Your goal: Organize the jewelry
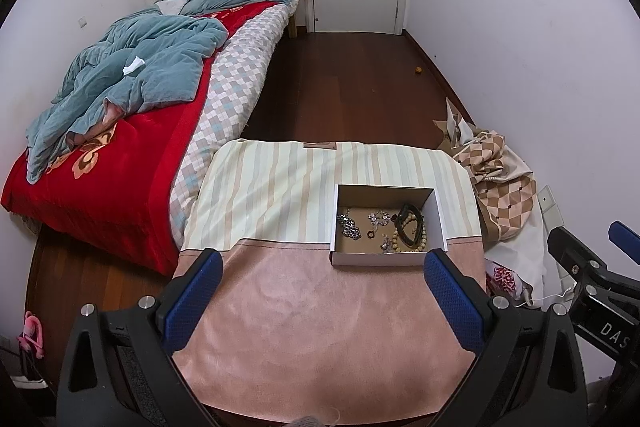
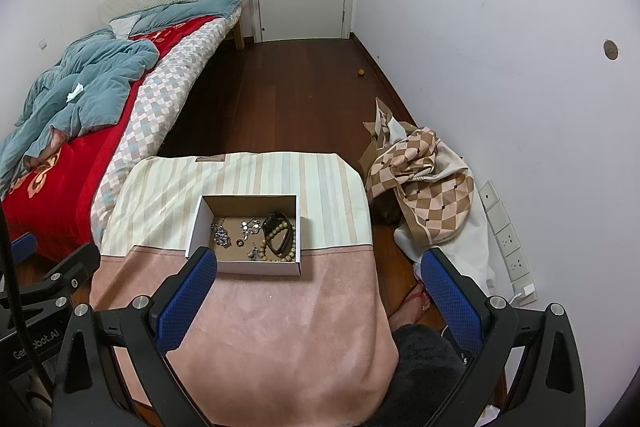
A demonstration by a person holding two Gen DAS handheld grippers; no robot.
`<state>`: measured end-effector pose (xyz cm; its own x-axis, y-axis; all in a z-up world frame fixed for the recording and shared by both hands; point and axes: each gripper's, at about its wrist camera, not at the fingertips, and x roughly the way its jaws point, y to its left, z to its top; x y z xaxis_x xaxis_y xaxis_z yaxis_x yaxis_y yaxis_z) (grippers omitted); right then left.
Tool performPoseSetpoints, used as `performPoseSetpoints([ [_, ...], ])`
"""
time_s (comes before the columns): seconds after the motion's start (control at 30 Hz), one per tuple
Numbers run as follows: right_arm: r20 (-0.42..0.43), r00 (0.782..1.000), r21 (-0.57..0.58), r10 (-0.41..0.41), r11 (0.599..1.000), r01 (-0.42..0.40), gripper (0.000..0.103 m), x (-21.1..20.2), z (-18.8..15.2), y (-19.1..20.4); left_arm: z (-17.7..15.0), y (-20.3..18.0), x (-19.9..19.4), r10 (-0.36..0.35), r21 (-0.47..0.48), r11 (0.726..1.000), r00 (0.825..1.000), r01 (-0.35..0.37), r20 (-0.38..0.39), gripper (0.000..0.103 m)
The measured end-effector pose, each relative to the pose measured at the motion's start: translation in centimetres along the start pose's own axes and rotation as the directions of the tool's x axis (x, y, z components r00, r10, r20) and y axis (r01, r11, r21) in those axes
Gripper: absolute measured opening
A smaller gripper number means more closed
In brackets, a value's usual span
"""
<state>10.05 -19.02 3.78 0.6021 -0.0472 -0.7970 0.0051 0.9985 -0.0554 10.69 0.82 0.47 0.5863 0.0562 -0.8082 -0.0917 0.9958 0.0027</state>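
Cloth-covered table (image 1: 280,307) carries the jewelry box (image 1: 376,261); both tongs (image 1: 323,267) (image 2: 318,271) gape, holding nothing.

I count one open cardboard box (image 1: 385,259) on the cloth-covered table (image 1: 280,307). In it lie one wooden bead bracelet (image 2: 280,227), one black band (image 2: 276,233), one small dark red ring (image 2: 240,242), and about three silvery sparkling pieces (image 2: 221,233), though their tangle keeps me from being sure of that number. I have two grippers, mine on the left (image 1: 323,303) and on the right (image 2: 318,303), each with two blue-padded fingers
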Motion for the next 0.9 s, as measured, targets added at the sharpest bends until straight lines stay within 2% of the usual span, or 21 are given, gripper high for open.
performPoseSetpoints([
  [0.9, 0.002, 1.0, -0.003, 0.006, 1.0, -0.006, 0.103, -0.54, -0.32, 0.22, 0.0, 0.18, -0.72, 0.001, -0.004, 1.0, 1.0, -0.001, 0.009, 0.102],
])
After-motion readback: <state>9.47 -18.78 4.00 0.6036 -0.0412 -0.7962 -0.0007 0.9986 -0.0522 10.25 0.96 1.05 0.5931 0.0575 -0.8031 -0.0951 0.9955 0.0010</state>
